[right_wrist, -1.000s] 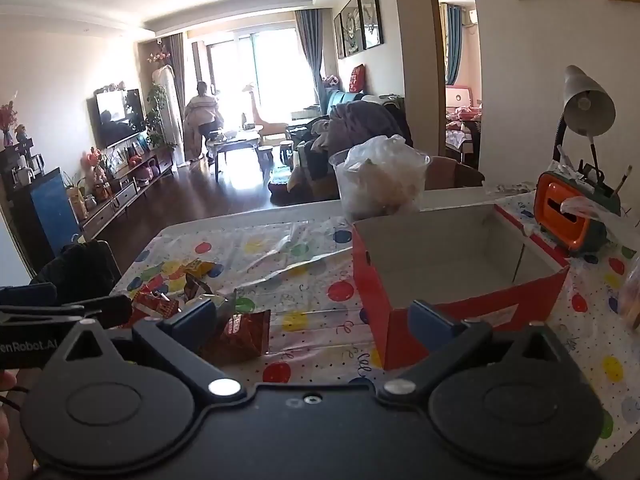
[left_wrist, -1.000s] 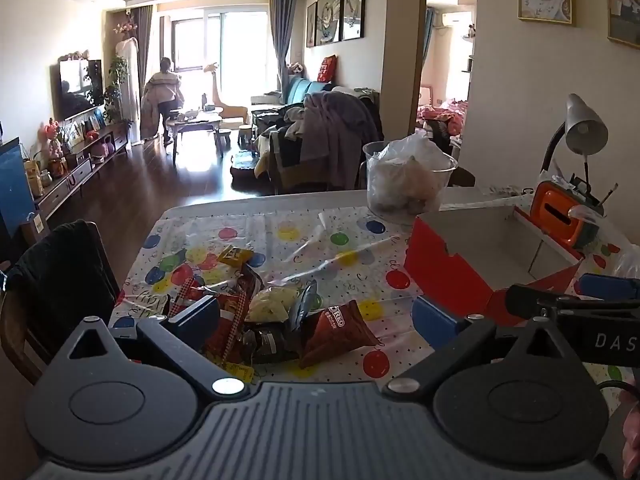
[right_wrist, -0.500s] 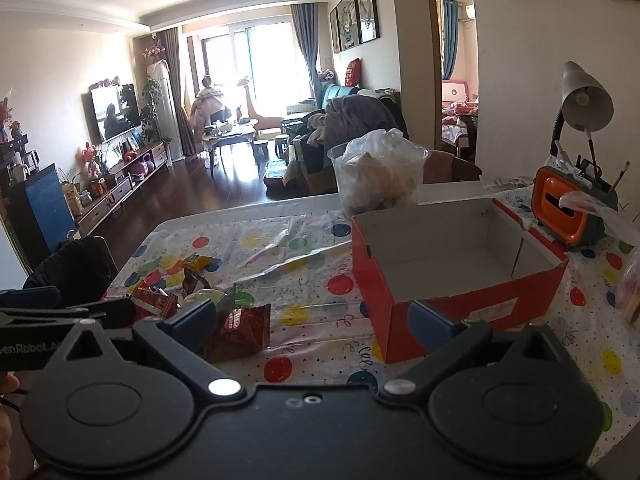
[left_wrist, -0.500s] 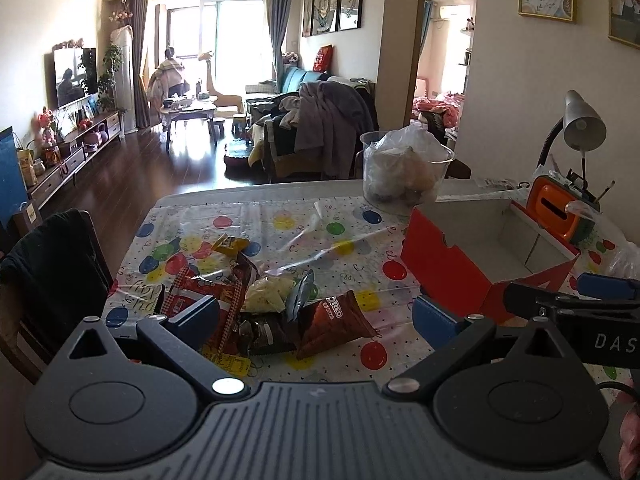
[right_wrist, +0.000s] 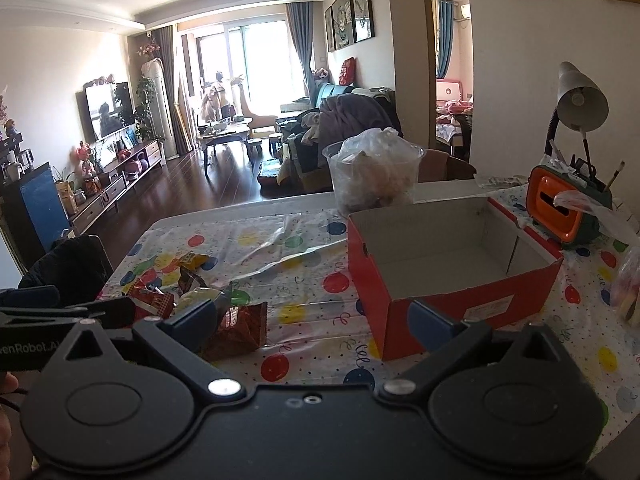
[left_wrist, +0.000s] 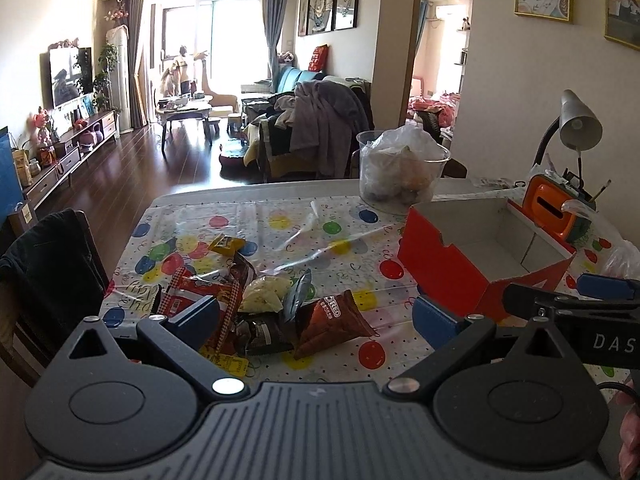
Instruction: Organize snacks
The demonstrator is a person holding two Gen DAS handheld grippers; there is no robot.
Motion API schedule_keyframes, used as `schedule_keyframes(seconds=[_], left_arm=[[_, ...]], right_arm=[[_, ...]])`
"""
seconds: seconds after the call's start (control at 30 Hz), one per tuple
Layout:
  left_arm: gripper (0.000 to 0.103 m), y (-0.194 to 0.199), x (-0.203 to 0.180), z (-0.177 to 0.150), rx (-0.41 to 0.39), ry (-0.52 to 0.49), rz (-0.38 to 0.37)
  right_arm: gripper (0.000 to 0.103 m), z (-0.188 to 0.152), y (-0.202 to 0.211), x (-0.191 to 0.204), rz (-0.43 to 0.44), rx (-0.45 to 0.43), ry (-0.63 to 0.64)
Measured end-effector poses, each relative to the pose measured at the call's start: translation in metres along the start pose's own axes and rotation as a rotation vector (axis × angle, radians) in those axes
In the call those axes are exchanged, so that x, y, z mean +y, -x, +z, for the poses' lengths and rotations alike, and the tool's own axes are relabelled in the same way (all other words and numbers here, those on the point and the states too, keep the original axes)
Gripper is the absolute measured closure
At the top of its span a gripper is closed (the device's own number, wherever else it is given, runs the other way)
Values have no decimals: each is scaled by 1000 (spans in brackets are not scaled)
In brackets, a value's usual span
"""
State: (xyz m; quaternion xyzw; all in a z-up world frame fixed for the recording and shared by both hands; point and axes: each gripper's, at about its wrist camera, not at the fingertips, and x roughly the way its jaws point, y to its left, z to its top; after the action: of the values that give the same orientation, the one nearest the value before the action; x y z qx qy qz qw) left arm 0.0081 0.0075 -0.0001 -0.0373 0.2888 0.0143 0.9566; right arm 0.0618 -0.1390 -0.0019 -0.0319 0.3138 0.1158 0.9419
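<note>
Nothing is packed yet: the red box (right_wrist: 452, 264) stands empty on the tabletop (left_wrist: 328, 240), and the snacks (left_wrist: 256, 300) lie in a heap well left of the box. This looks like the opening step, picking a first packet. The left claw (left_wrist: 316, 312) hangs wide open above the heap; the right claw (right_wrist: 312, 318), also open and empty, hovers just before the box. Next, I judge, the left claw must drop onto the Oreo bag (left_wrist: 332, 320), nearest the box, and close

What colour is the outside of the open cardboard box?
Red outside, pale inside: the cardboard box shows best in the right wrist view.
</note>
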Motion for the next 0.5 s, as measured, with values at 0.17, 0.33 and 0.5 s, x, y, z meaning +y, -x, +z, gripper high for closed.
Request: schedule_keyframes(seconds=[0.17,0.33,0.5], left_arm=[[0,0,1,0,0,-1,-1],[0,-1,1,0,-1,-5,-3],[0,0,3,-1,-2,-10,-8]], right_arm=[[1,0,0,1,0,-2,4],[1,0,1,3,-3,3,4],[1,1,0,4,-9,4,6]])
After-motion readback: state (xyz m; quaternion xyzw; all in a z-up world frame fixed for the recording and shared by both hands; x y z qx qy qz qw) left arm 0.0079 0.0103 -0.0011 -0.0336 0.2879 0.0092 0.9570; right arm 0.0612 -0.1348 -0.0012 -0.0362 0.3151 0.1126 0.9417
